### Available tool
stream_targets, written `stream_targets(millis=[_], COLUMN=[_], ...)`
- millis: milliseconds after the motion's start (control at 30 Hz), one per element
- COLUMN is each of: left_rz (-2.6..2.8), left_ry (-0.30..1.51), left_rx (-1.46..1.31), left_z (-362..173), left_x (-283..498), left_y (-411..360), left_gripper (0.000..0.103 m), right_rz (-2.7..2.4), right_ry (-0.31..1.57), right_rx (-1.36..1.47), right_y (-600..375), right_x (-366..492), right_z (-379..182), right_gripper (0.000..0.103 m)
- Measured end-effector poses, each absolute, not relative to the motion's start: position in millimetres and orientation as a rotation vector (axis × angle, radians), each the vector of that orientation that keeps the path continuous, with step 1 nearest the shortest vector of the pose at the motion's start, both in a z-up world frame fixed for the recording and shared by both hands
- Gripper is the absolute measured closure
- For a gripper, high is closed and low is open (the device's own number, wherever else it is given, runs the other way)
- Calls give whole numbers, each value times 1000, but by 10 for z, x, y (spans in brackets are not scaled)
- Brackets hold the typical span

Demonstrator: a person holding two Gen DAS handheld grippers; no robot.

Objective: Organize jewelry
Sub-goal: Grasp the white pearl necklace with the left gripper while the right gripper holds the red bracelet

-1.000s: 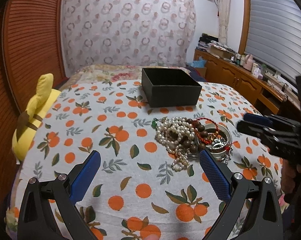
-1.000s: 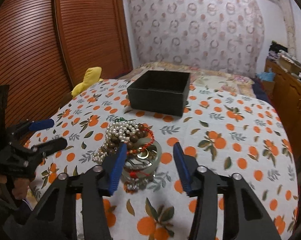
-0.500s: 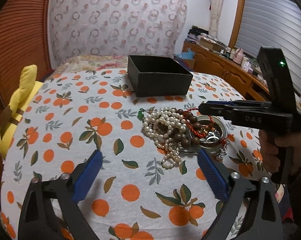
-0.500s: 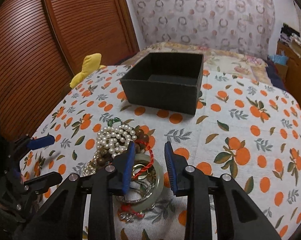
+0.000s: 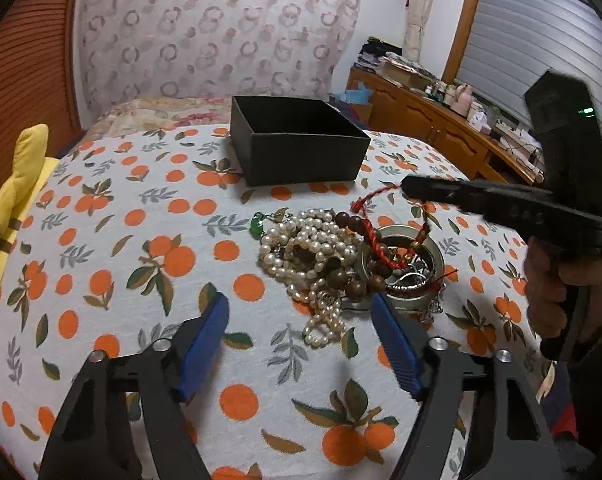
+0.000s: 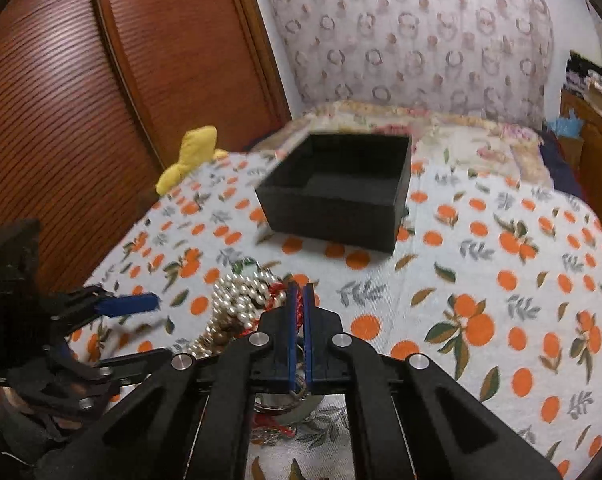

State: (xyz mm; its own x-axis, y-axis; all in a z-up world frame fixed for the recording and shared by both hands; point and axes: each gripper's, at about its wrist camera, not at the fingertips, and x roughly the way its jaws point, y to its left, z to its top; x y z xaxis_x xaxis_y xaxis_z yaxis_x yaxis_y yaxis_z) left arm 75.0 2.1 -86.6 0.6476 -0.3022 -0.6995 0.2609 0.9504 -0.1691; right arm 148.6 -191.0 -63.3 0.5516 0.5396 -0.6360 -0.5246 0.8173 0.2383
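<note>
Fingers first: our right gripper point(image 6: 298, 300) is pinched nearly closed on the red cord bracelet point(image 5: 371, 200), drawing one end up out of the heap, while our left gripper point(image 5: 301, 344) hangs wide apart and empty just before the pile. Beneath everything lies the orange-print cloth point(image 5: 101, 240). On it, well behind the heap, sits the black box point(image 5: 301, 148), with nothing visible inside. Next, the silver tin point(image 5: 413, 300), then the pearl strand point(image 5: 309, 248) and wooden beads point(image 5: 349, 284) tangled beside it. We judge the sorting barely begun; every piece still awaits the box.
</note>
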Motion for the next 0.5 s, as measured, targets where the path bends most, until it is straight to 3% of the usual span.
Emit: stream_targets(millis=[267,500], left_rz=[-358,-365], left_ry=[824,841], left_rx=[-38,-49], left_z=[-848,-860], left_x=[917,1089], left_y=[-115,-158], left_gripper=[64,82], right_rz=[607,585], right_ry=[676,679], right_rx=[0,-18], right_y=[-2023,-2069], right_x=[1352,1301], right_z=[-355,-414], right_gripper=[100,100])
